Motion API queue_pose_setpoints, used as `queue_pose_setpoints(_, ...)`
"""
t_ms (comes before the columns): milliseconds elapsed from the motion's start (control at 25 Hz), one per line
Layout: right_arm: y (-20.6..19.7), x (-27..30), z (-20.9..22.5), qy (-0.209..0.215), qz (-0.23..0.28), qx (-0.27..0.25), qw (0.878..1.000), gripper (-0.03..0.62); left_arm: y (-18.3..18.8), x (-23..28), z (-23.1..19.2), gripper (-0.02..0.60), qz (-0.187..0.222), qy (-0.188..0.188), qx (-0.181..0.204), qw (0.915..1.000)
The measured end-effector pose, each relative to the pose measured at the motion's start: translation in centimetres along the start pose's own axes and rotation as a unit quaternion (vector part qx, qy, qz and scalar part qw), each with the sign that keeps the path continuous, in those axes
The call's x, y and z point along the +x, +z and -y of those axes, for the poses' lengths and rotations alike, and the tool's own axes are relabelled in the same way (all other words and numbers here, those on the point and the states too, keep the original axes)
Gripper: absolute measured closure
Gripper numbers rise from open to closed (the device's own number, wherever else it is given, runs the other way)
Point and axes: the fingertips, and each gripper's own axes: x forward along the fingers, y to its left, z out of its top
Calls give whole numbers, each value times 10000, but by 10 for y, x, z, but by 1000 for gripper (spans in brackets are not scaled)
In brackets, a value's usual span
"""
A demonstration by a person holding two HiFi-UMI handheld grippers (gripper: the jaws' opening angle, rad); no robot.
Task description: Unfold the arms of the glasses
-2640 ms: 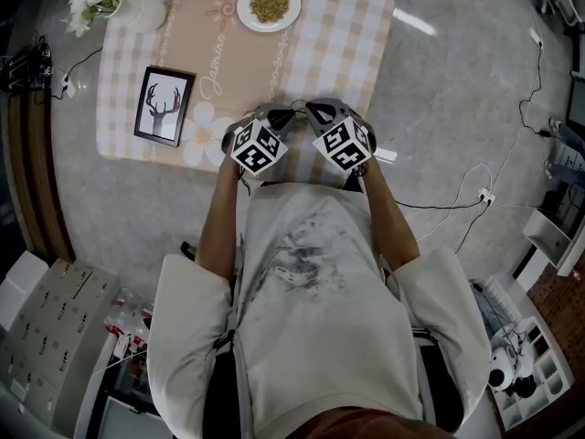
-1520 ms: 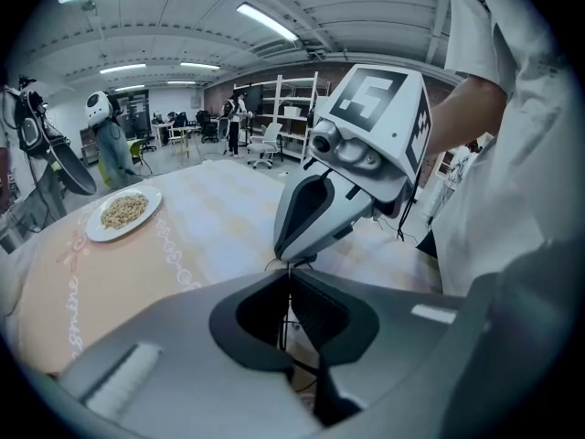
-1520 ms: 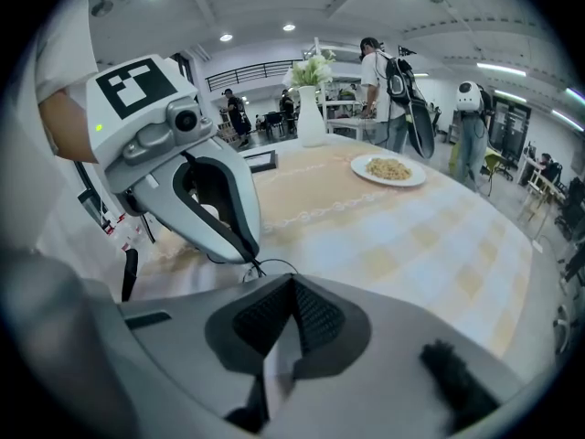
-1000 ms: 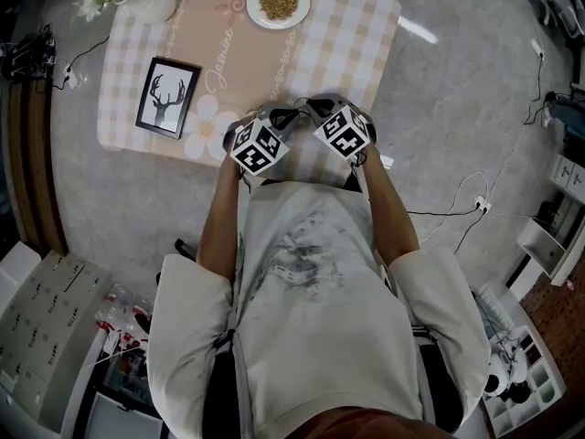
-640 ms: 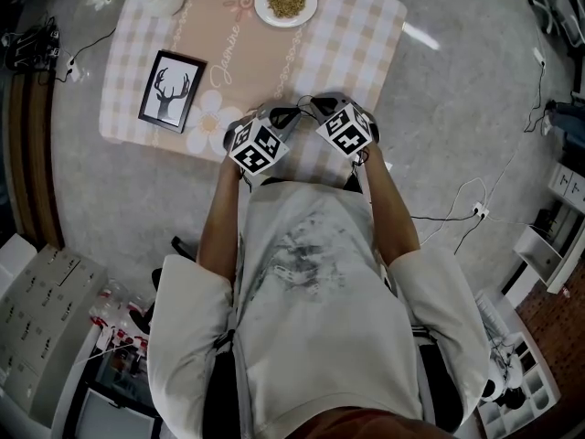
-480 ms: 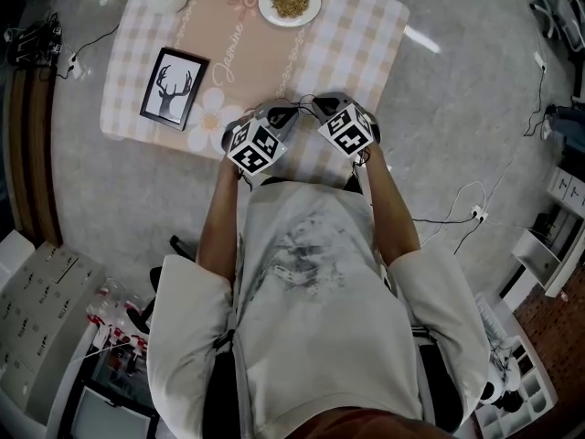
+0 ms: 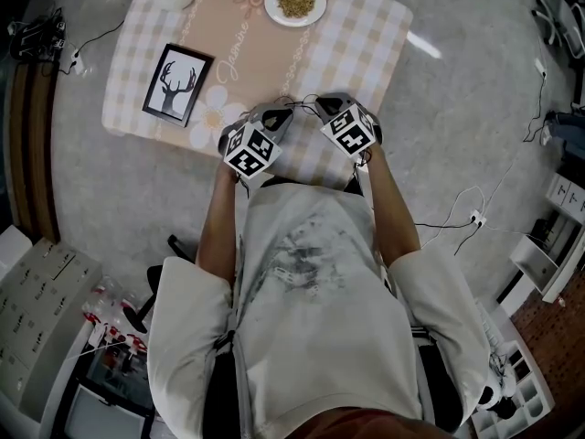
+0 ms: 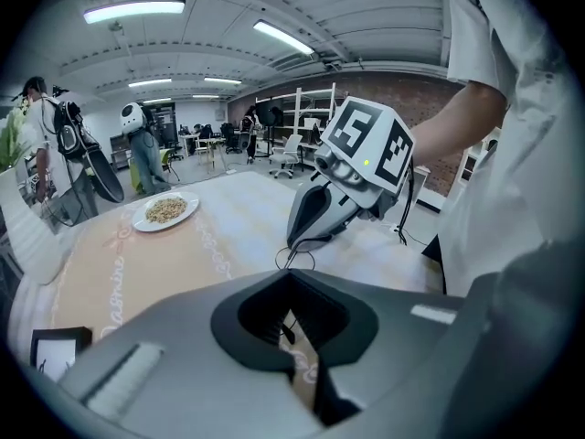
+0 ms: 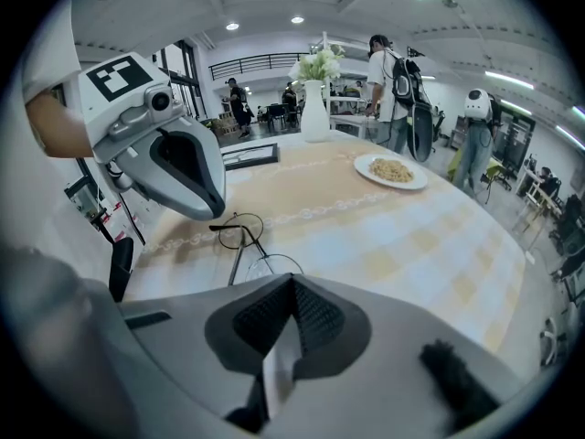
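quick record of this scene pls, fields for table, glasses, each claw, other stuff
table: checked cloth, peach strip down the middle
glasses: thin wire frame, between the two claws near the table's front edge
left claw: shut, seemingly on one arm of the glasses
right claw: shut on the glasses by a lens
other stuff: plate of food, deer picture, white vase with flowers

Just one word to read: "Jasmine", in curly letters along the pink table runner (image 7: 249, 27).
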Motion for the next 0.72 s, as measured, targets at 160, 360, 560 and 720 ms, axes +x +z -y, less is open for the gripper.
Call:
queue_pose_setpoints(160,0,0,0,-4,2,11,10000,579,3,5,1,572,-19,64,155,9999)
queue_pose_setpoints(360,0,0,-1,6,12,40,10000,579,8,11,1,556,-38,61,257,9996)
queue_pose_setpoints(560,0,0,-1,14,13,65,10000,579,10,15,0,535,-89,7,330,9994)
queue_pose_setpoints(720,0,0,0,13,25,84,10000,579,10,20,1,515,-160,-52,416,9990)
